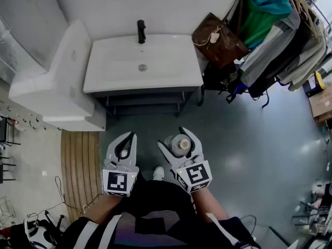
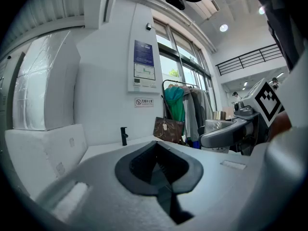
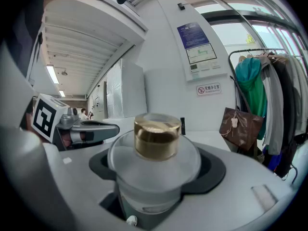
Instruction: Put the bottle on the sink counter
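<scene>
Bottle (image 1: 178, 144) with gold cap, upright between right tongs (image 1: 177, 141) clamped on it, left tongs (image 1: 128, 139) pressed together, empty

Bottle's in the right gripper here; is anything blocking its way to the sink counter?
Nothing visible does. Only bare floor lies between the bottle and the sink counter, whose top is bare apart from the faucet at the back.

Head view. The grey floor (image 1: 244, 134) across the middle of the frame, in front of the sink counter (image 1: 181, 74) at upper centre, lies open. The counter's flat top is bare, with only a black faucet (image 1: 140, 31) at its back edge. White blocks (image 1: 52, 87) wall its left side. A brown bag (image 1: 219, 39) and hung clothes (image 1: 290, 30) crowd its right.
</scene>
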The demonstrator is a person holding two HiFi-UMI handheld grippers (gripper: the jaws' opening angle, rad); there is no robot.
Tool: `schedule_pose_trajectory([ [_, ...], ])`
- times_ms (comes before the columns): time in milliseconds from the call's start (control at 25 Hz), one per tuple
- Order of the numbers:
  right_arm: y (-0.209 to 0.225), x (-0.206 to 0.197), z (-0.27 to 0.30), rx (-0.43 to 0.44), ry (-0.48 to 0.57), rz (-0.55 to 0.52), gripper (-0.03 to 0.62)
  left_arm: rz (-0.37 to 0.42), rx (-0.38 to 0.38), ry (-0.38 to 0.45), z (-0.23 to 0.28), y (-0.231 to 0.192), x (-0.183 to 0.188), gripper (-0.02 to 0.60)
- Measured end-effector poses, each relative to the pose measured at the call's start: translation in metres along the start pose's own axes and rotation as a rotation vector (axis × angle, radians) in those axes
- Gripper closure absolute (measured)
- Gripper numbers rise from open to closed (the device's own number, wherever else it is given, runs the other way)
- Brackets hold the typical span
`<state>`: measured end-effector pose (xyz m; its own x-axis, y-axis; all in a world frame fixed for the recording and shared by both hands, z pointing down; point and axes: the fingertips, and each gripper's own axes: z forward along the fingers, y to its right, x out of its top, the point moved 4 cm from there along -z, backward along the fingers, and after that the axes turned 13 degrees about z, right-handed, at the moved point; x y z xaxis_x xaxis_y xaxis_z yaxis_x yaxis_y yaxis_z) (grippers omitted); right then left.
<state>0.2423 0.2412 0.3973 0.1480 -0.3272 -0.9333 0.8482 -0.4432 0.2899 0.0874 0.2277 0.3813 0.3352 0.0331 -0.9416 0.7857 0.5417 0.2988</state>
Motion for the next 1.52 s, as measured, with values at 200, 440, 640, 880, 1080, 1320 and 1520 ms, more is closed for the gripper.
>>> schedule_pose_trajectory([
  [200, -0.003, 0.003, -0.001, 0.003, 0.001, -0.007, 0.247, -0.004, 0.009, 0.006, -0.003, -0.002, -0.001, 0.581],
  [440, -0.008, 0.004, 0.002, -0.010, 0.010, -0.004, 0.247, -0.005, 0.004, 0.016, -0.003, -0.010, -0.004, 0.581],
  [640, -0.009, 0.014, 0.011, -0.001, 0.042, 0.036, 0.246, -0.003, -0.015, 0.028, 0.006, -0.018, -0.002, 0.581],
  [880, -0.006, 0.027, 0.031, -0.015, 0.069, 0.055, 0.244, 0.005, -0.045, 0.038, 0.020, -0.037, 0.000, 0.581],
  [1080, -0.007, 0.038, 0.059, -0.041, 0.081, 0.047, 0.244, 0.002, -0.081, 0.053, 0.038, -0.062, 0.000, 0.581],
  [1320, -0.017, 0.055, 0.092, -0.067, 0.086, 0.034, 0.244, -0.002, -0.087, 0.086, 0.056, -0.100, 0.001, 0.581],
  [1520, -0.034, 0.069, 0.124, -0.067, 0.092, 0.013, 0.245, 0.006, -0.076, 0.090, 0.064, -0.140, -0.002, 0.581],
])
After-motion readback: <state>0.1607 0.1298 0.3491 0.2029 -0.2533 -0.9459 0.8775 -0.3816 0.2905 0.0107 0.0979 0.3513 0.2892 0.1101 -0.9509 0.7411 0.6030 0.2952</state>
